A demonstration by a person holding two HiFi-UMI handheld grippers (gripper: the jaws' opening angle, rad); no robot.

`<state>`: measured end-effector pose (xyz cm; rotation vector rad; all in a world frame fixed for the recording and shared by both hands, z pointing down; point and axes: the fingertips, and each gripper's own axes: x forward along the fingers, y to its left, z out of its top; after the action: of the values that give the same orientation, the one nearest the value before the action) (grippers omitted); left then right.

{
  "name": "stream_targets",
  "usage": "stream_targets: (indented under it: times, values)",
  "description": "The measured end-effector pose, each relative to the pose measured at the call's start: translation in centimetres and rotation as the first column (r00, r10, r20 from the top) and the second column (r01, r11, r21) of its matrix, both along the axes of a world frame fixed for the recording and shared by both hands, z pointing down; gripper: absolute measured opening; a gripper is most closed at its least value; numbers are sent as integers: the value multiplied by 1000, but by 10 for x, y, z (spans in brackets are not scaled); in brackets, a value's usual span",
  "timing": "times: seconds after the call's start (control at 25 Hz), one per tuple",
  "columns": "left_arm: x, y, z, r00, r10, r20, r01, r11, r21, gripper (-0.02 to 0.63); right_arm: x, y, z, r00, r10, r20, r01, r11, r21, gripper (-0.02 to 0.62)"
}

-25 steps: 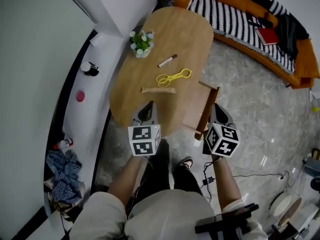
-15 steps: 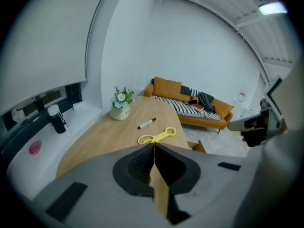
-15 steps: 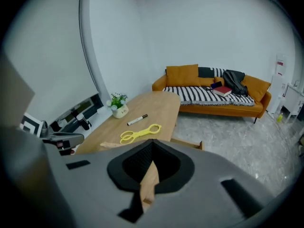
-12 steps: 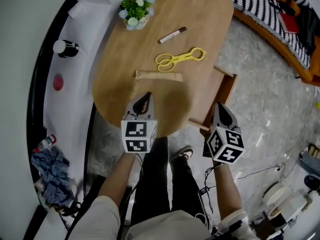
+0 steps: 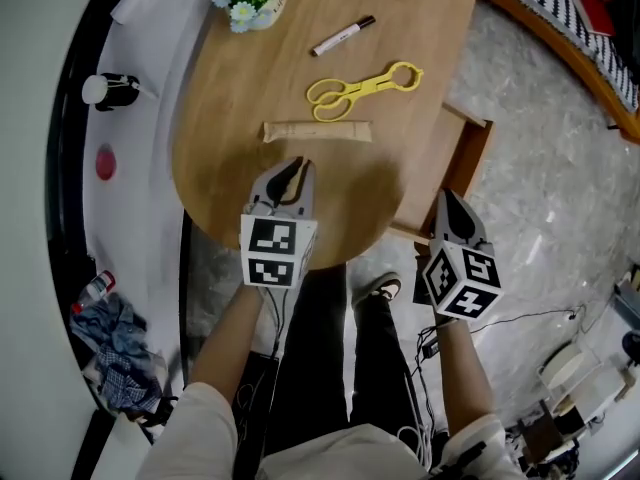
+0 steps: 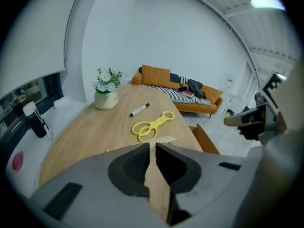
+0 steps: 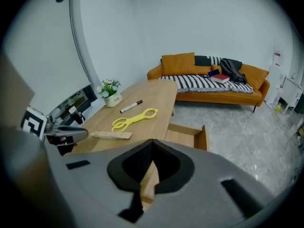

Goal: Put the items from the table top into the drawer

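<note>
Head view: one marker [image 5: 343,35], one scissors [image 5: 360,85], one wrapped stick [image 5: 317,130] on table [image 5: 230,98]; left tool [image 5: 297,165], right tool [image 5: 445,198] closed.

Yellow scissors [image 5: 360,85], marker [image 5: 343,36], wrapped stick [image 5: 317,130] on table [image 5: 225,118]; drawer [image 5: 458,156] open

The bench [image 5: 230,98] and drawer [image 5: 445,153] are smooth wood, the scissors [image 5: 360,86] look like plastic, the packet [image 5: 317,130] looks like paper, and the floor [image 5: 560,168] is shiny stone.

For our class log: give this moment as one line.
left gripper shut | right gripper shut | scissors, marker, packet on table | drawer open
</note>
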<state>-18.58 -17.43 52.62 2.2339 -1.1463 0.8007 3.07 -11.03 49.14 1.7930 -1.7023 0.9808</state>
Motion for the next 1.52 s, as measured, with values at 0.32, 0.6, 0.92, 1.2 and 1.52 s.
stream_targets:
  times: [0.32,0.6,0.92,1.2,1.52]
  values:
    - [12,-19,19,972,215,93,-216,976,4,16,10,-2,17,1000,6,6,-6,1000,-15,-8]
    - [19,-28,42,837,490,243,-498,867,-33,150,11,-1,30,999,30,25,-29,999,-32,-8]
    - [10,-38,83,560,721,407,-729,663,-171,186,4,3,44,998,52,46,-50,998,-46,-8]
    - [9,-37,94,556,734,390,-710,663,-237,135,5,5,49,996,62,58,-60,997,-48,-8]
    - [9,-39,89,660,650,377,-603,757,-250,81,18,10,48,995,74,63,-72,997,-42,-8]
